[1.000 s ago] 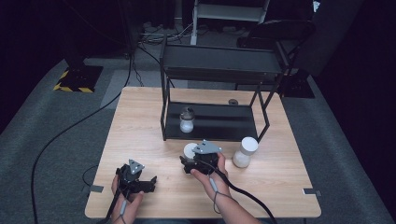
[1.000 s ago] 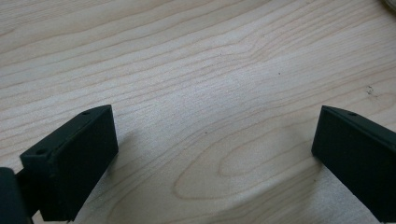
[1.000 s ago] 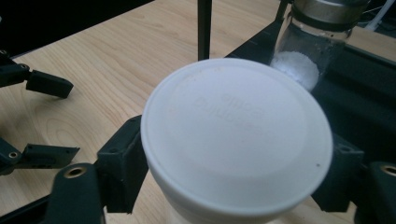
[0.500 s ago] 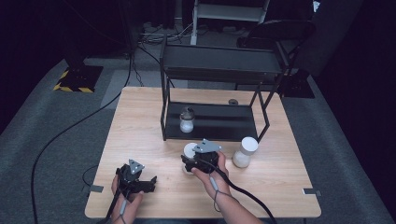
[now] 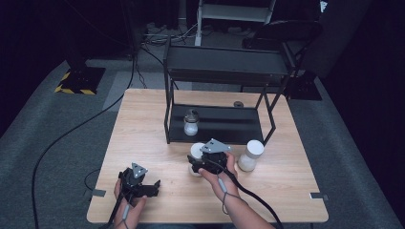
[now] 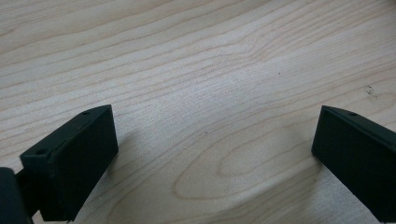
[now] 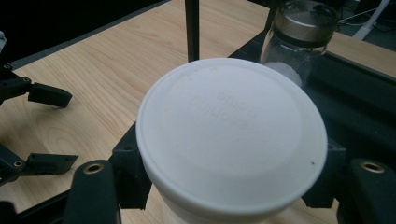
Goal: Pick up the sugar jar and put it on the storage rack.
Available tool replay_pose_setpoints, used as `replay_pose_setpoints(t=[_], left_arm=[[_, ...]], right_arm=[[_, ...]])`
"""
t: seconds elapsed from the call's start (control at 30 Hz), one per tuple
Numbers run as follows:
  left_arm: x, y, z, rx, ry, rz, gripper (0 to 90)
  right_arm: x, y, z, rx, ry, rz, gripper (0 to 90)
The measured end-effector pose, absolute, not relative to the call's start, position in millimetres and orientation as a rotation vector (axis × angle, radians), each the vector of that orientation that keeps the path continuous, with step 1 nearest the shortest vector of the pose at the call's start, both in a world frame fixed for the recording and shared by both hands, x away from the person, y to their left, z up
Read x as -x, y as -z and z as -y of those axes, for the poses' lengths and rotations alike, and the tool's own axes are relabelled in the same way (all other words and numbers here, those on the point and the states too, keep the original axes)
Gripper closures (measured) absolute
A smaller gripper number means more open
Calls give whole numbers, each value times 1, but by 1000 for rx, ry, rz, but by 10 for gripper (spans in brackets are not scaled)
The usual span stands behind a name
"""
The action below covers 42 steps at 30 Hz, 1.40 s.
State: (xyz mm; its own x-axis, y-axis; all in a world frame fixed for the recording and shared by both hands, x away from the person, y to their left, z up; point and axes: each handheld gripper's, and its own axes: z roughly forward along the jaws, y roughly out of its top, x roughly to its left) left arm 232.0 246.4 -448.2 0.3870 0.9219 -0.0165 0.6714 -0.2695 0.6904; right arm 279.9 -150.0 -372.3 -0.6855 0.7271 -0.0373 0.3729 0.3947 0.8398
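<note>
Before the rack [image 5: 224, 76], the right hand-held gripper [image 5: 196, 164] clamps a white-lidded jar [image 7: 231, 135].

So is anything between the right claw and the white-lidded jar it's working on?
No. The right claw is shut on the white-lidded jar, jaws pressed to either side below the lid, just in front of the black shelf rack. Nothing visible sits between them.

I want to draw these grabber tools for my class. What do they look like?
Each hand-held gripper is black, with two flat, blocky black jaws that have small screw holes. The left hand-held gripper and the right hand-held gripper each carry a grey three-cornered plate on top. A black cable trails back from each along the person's forearm. No sleeves show on the forearms.
</note>
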Motion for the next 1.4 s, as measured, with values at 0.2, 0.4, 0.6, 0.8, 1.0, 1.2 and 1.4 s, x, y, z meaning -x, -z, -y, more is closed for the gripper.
replay_pose_setpoints(t=[0.2, 0.4, 0.6, 0.8, 1.0, 1.2, 1.4], left_arm=[[-232, 448, -246, -2034, -526, -1361, 3], [-232, 448, -246, -2033, -526, -1361, 3], [-232, 448, -246, -2033, -526, -1361, 3], [-232, 448, -247, -2033, -525, -1361, 4], [-232, 448, -247, -2033, -525, -1361, 4], [-232, 448, -247, -2033, -524, -1358, 4], [-232, 448, -247, -2033, -525, -1357, 4]], right_arm=[[-281, 363, 154, -947, -1209, -2246, 342], [-283, 353, 159, -949, -1214, -2232, 342], [-285, 345, 163, -950, -1213, -2225, 342], [-289, 337, 169, -964, -1222, -2227, 342], [-291, 329, 173, -967, -1223, -2221, 342], [-294, 323, 178, -980, -1231, -2215, 342], [-296, 319, 182, -988, -1234, -2204, 342]])
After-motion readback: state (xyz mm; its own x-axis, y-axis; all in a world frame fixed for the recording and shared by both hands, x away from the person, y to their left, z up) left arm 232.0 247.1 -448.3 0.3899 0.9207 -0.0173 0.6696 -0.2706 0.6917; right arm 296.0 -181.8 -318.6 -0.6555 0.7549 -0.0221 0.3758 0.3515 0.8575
